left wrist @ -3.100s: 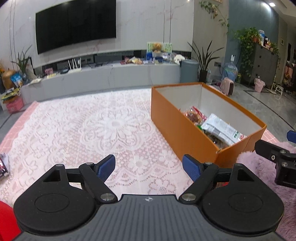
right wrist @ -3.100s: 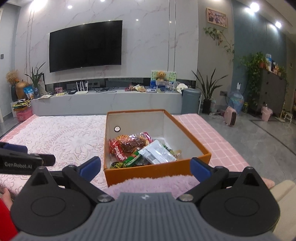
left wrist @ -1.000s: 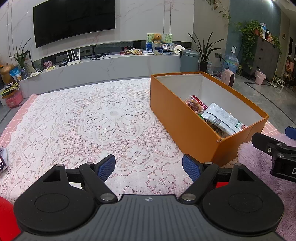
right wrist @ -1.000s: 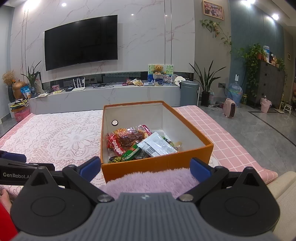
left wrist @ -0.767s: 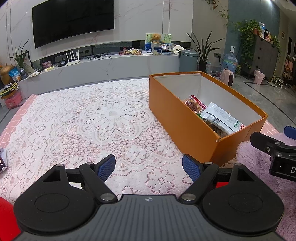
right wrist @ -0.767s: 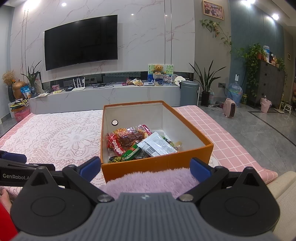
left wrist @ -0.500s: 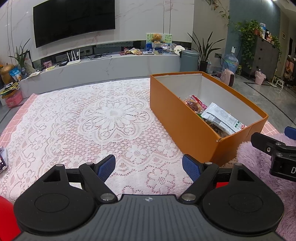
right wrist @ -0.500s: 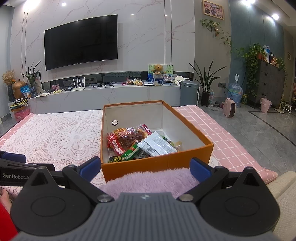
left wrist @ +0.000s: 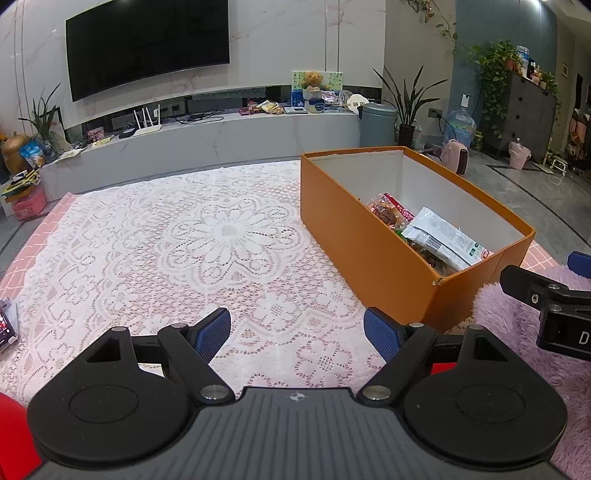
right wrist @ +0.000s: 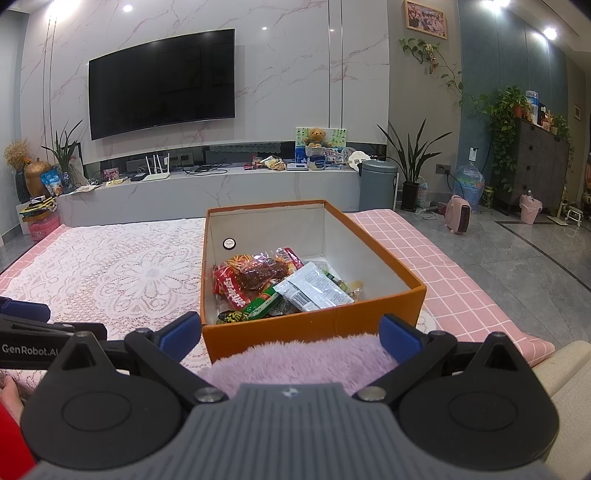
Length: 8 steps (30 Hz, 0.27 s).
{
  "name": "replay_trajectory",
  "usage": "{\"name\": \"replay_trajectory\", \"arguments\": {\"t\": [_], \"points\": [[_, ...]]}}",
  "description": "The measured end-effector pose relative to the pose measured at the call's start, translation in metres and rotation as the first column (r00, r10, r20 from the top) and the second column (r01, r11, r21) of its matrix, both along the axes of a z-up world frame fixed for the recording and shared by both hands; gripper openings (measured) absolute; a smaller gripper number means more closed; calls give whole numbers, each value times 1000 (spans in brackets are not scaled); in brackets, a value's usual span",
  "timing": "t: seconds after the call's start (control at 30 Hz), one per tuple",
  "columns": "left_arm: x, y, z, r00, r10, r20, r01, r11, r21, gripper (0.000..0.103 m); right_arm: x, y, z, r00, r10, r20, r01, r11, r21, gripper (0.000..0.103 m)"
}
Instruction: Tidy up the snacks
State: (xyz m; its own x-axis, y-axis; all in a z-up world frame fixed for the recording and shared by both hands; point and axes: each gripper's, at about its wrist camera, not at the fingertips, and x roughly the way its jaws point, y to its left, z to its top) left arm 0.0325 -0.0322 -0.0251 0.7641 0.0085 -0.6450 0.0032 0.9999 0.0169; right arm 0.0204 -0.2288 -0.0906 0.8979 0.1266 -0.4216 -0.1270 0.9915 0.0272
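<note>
Orange box (right wrist: 314,326) on lace tablecloth (left wrist: 166,251), holding snack packets (right wrist: 280,284). Left gripper (left wrist: 297,334) over tablecloth, fingers apart, empty. Right gripper (right wrist: 290,334) before box, over purple fluffy cloth (right wrist: 299,356), fingers apart, empty.

Bright, even indoor light — ceiling spotlights (right wrist: 127,7), soft shadows, sharp focus, fisheye-bowed edges

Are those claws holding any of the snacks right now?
No. Both the left claw and right claw are open and empty; the snacks lie in the box.
</note>
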Motion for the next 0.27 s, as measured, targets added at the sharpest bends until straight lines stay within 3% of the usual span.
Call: {"name": "replay_trajectory", "arguments": {"t": [0.27], "points": [[-1,2,1,1000,4,0,-4,1000,-13,96,0,0,1,1000,0,-1,0,1000,-1,100]]}}
